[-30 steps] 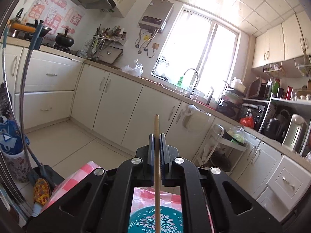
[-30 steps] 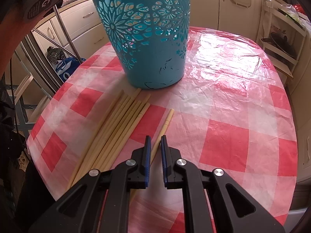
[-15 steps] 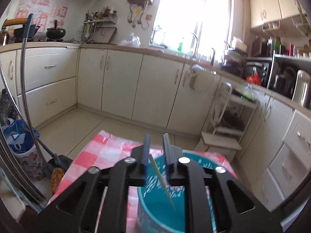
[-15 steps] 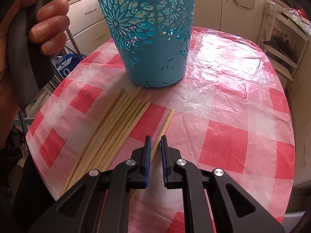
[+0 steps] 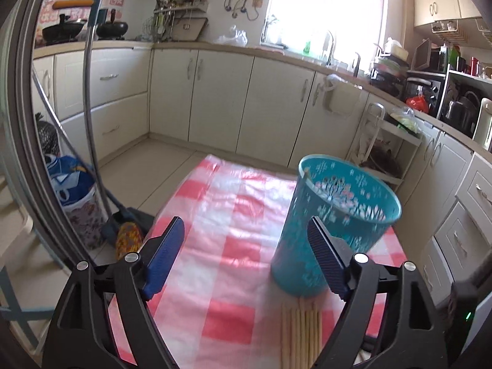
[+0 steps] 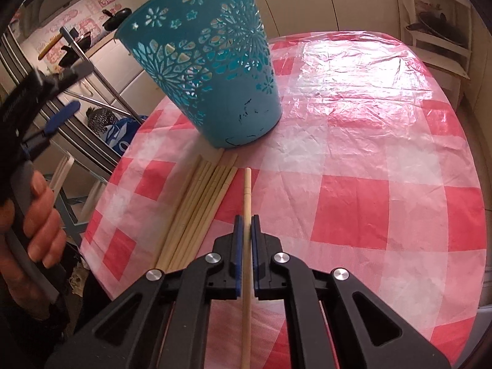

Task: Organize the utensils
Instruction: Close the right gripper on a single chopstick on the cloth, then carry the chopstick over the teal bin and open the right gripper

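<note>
The right gripper (image 6: 244, 226) pinches one pale wooden chopstick (image 6: 247, 203) just above the red-checked tablecloth (image 6: 369, 160) — beside the loose chopstick bundle (image 6: 196, 212) near the teal perforated plastic basket (image 6: 212, 70). The left gripper (image 5: 246, 240) is opening, empty.

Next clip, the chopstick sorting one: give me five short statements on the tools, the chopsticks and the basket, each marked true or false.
1. The right tool is shut on a single chopstick. True.
2. The left tool grips a chopstick. False: its jaws are opening, with nothing between them.
3. The teal basket stands upright on the checked tablecloth. True.
4. The basket lies tipped on its side. False: it is upright.
5. A bundle of chopsticks lies on the cloth beside the held one. True.
</note>
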